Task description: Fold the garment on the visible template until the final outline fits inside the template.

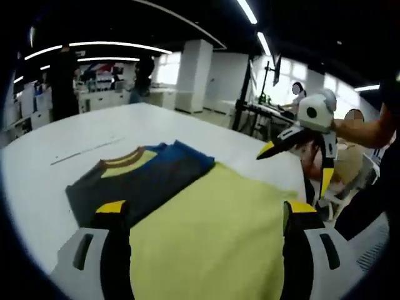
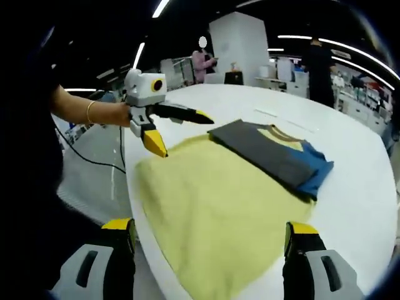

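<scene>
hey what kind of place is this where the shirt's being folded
Probably an open-plan lab or workshop, not a home: a big white table holding the shirt, long ceiling strip lights, white pillars, and workbenches with equipment where other people stand.

A garment lies spread on a bench, its collar end folded over at the far side. The right gripper hovers above the garment's right edge; the left gripper hangs over its left edge, jaws apart.
</scene>
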Action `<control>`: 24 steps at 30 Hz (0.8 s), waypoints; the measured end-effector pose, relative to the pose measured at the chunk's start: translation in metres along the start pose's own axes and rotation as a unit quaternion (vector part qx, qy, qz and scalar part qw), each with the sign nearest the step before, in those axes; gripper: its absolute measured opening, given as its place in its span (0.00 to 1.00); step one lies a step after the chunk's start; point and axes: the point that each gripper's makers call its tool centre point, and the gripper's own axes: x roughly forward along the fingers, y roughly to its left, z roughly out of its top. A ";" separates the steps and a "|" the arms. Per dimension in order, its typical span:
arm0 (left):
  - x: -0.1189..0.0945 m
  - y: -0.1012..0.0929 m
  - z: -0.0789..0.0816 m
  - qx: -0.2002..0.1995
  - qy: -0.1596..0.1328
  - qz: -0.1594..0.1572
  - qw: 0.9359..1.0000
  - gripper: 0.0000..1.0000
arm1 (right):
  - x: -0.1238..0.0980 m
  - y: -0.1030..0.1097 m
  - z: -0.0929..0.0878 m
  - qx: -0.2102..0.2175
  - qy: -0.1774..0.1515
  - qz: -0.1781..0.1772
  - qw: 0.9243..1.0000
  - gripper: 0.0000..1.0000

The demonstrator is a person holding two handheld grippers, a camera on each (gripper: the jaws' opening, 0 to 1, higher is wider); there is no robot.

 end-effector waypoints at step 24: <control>-0.078 -0.033 -0.082 0.002 0.074 0.003 0.997 0.75 | -0.001 0.018 -0.053 -0.042 0.065 0.005 0.997 0.72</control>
